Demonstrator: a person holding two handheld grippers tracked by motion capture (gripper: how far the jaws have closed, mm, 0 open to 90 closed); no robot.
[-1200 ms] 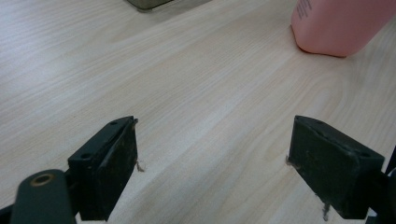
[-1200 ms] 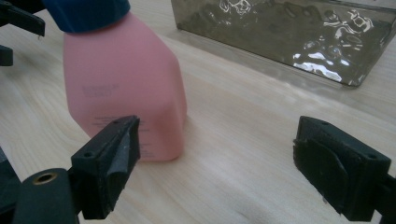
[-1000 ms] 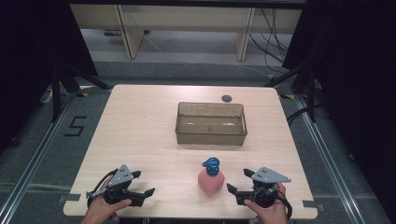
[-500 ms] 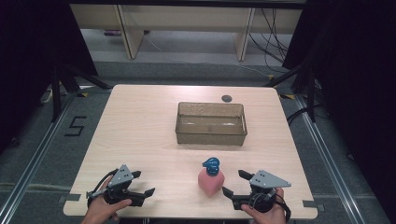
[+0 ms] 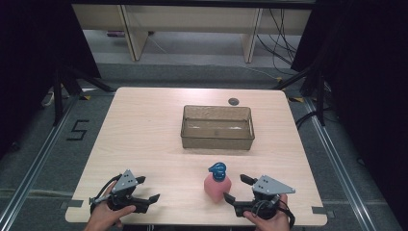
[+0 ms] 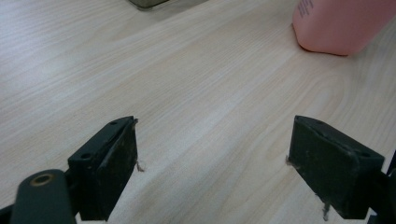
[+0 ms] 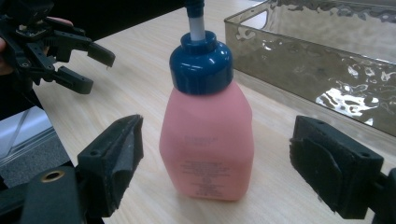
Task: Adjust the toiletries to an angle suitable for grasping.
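A pink bottle (image 5: 216,186) with a blue pump cap stands upright near the table's front edge. In the right gripper view the pink bottle (image 7: 207,140) is close ahead, centred between the two wide-apart jaws without touching them. My right gripper (image 5: 235,188) is open, just right of the bottle and pointing left at it. My left gripper (image 5: 147,189) is open at the front left, over bare wood. In the left gripper view the bottle's base (image 6: 341,25) sits at the upper right.
A clear smoked plastic bin (image 5: 217,127) stands behind the bottle at mid-table and looks empty; its wall (image 7: 327,60) is right of the bottle. A small dark disc (image 5: 234,101) lies near the far edge. The wooden table (image 5: 144,130) has open room on the left.
My right gripper has slid left toward the pink bottle, so its jaws now flank it. The left gripper and bottle have stayed put.
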